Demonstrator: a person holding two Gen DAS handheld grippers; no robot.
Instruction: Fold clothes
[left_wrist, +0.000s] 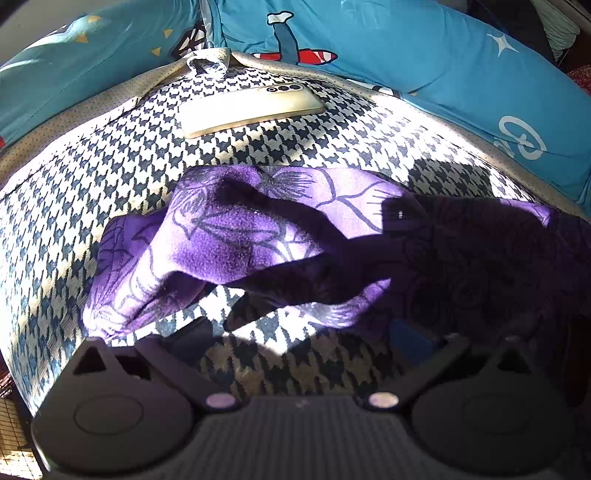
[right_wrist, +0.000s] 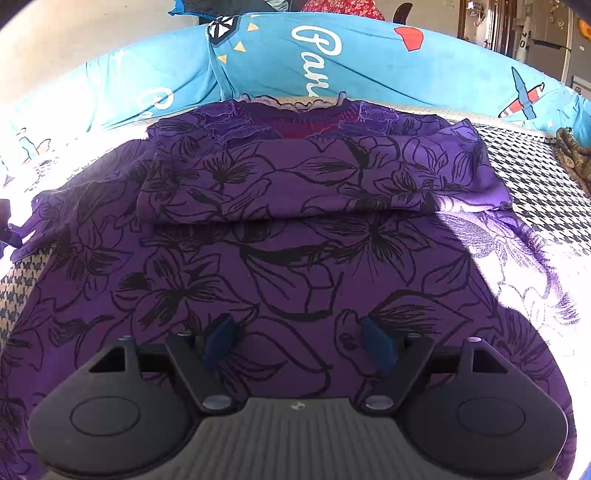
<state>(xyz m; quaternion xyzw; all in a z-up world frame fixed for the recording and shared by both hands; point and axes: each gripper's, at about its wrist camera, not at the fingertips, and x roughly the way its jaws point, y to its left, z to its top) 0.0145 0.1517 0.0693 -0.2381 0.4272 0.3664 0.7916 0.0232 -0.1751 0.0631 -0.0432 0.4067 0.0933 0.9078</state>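
A purple garment with a black flower print lies spread on the bed. Its lace neckline points away from me, and a folded layer crosses its upper half. My right gripper hovers just over the garment's lower middle, open, its blue pads wide apart with nothing between them. In the left wrist view a rumpled end of the garment lies in sun and shadow. My left gripper is open at that cloth's near edge, its blue right pad by the shaded fabric, holding nothing.
The bed has a houndstooth cover. A gold phone lies on it beyond the cloth. Blue printed pillows line the far side. A brown patterned cloth sits at the right edge.
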